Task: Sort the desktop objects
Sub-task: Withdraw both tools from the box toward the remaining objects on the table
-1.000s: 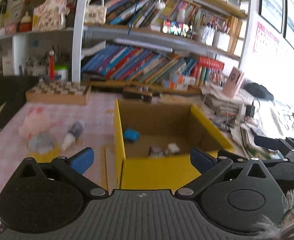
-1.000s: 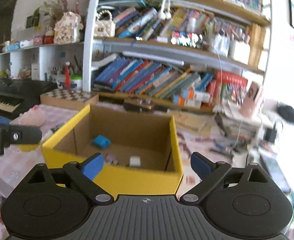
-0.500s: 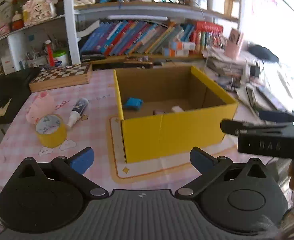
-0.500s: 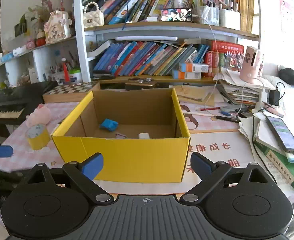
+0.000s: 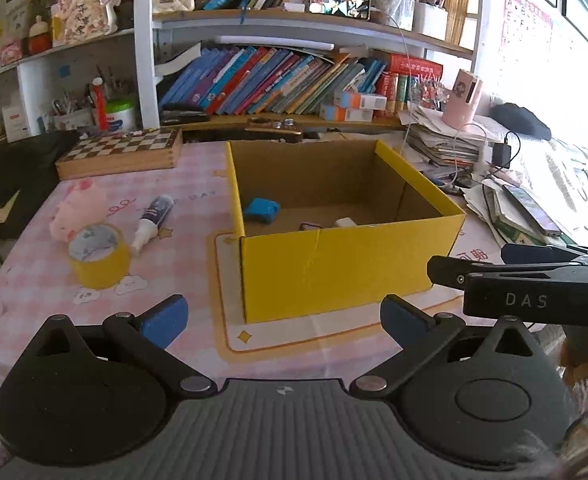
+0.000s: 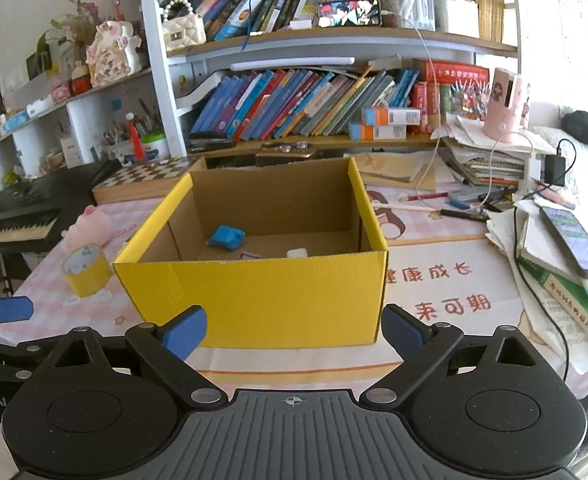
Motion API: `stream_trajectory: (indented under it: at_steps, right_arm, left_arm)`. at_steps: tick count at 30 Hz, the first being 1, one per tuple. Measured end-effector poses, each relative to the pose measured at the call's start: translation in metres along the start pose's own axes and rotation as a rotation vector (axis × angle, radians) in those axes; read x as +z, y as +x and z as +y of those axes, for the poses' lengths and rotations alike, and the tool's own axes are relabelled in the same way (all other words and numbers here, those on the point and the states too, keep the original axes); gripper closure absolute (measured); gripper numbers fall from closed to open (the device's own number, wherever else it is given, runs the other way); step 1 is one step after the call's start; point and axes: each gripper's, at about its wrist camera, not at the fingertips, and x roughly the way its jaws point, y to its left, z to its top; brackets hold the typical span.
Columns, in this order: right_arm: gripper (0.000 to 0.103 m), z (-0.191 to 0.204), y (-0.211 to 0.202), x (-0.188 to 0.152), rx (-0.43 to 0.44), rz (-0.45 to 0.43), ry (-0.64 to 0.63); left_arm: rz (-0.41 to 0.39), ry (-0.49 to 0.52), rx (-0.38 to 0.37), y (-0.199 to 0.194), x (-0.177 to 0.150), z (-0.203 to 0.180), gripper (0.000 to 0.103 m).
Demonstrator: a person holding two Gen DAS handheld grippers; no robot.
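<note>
While a blue eraser-like block (image 5: 261, 209) and a small white item (image 5: 345, 222) are lying inside the open yellow cardboard box (image 5: 345, 272), both the left gripper (image 5: 282, 316) and right gripper (image 6: 294, 328) are hovering wide open and empty, leaving the yellow tape roll (image 5: 98, 255), glue bottle (image 5: 152, 219) and pink plush toy (image 5: 78, 208) waiting on the table (image 5: 34, 300).

I see open pink checked tablecloth (image 5: 198, 216) between the open-topped yellow cardboard box (image 5: 345, 268) and the yellow tape roll (image 5: 98, 256), glue tube (image 5: 152, 222) and pink plush pig (image 5: 76, 210). Right of the box, stacked papers, books and a phone (image 6: 573, 240) crowd the way.
</note>
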Motion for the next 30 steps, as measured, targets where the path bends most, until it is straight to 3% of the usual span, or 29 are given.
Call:
stream_trajectory:
  at_steps: [12, 20, 26, 30]
  right_arm:
    - [0.007, 0.028, -0.007, -0.005, 0.0, 0.008, 0.027]
    - [0.007, 0.074, -0.016, -0.008, -0.035, -0.006, 0.01]
    - [0.007, 0.116, -0.022, -0.01, -0.061, -0.037, -0.028]
    - [0.007, 0.142, -0.022, -0.011, -0.065, -0.048, -0.058]
  left_arm:
    - [-0.08, 0.027, -0.014, -0.018, -0.006, 0.026, 0.0]
    - [-0.157, 0.034, -0.144, -0.036, -0.006, 0.063, 0.0]
    - [-0.176, -0.06, -0.222, -0.041, -0.008, 0.109, 0.0]
    - [-0.186, -0.117, -0.228, -0.044, -0.011, 0.137, 0.0]
